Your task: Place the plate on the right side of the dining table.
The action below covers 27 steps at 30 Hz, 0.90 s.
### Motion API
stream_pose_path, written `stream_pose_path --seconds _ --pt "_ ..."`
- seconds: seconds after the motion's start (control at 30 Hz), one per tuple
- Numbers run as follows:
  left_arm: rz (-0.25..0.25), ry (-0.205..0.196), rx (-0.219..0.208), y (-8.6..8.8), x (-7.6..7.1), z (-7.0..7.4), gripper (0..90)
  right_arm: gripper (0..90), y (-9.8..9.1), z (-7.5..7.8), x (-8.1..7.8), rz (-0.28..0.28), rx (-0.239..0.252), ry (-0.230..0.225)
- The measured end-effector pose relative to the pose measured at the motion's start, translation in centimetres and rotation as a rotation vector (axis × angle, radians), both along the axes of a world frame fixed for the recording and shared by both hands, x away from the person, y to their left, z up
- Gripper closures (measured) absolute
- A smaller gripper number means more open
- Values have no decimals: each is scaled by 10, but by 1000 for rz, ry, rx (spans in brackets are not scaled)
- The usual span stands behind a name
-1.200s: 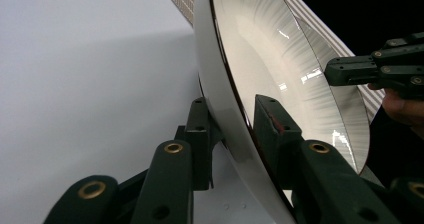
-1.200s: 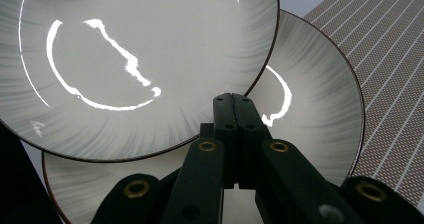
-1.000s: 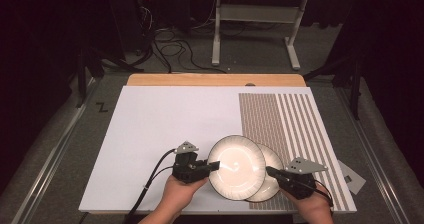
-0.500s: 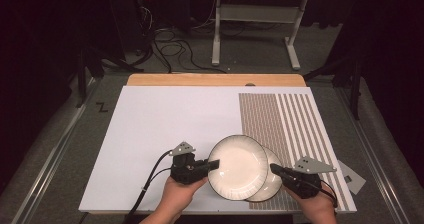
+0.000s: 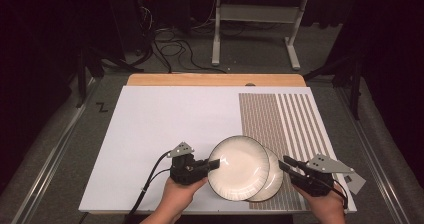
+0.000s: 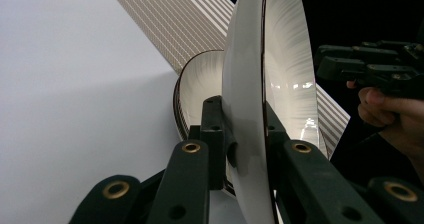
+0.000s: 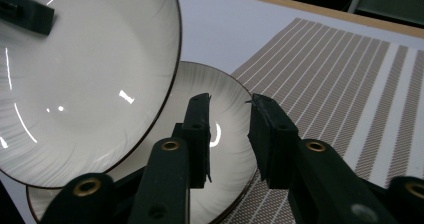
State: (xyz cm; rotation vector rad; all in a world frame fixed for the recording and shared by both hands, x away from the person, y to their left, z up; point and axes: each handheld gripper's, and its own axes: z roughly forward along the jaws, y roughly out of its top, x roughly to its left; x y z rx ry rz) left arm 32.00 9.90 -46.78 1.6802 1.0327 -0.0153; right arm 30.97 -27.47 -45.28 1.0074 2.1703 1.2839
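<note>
Lifting under way: upper plate [image 5: 239,167] already pinched at its near-left rim by the left gripper [image 5: 214,164], jaws pressed onto the rim from both faces, plate raised clear and tilted, seen edge-on in the left gripper view. Still overlapping the lower plate [image 5: 270,178], which lies flat on the desk [image 5: 165,129], partly on the striped mat [image 5: 280,119], just ahead of the right gripper [image 5: 286,165]. Right gripper spread, jaws just been opening, nothing clamped between them; only the lower plate's rim visible beyond the gap in the right gripper view. Separation of the two plates done, by this reading; left to do: carrying the raised plate away from the stack and setting it down somewhere on the bare white surface beyond the left gripper. Both plates round, shallow, glossy white with fine radial ribbing and a thin dark line around the edge; lamp glints on the glaze, likely slippery, so a rim-only pinch judged a little precarious.
</note>
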Motion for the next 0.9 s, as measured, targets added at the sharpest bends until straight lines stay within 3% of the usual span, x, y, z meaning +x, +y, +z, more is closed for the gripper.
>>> stream_pose_path --seconds 0.17,0.43,0.73,0.9 --pt "2 -18 -7 0 -2 -1 798 598 -10 5 0 -28 42 -22" --pt "12 -41 -10 -2 -4 0 798 359 -25 12 -5 -60 142 -61" --pt "10 -69 -2 -3 -6 1 798 18 -43 14 -10 -85 179 -72" --pt "12 -70 -3 -4 -6 1 798 0 -45 11 -8 -146 163 -70"
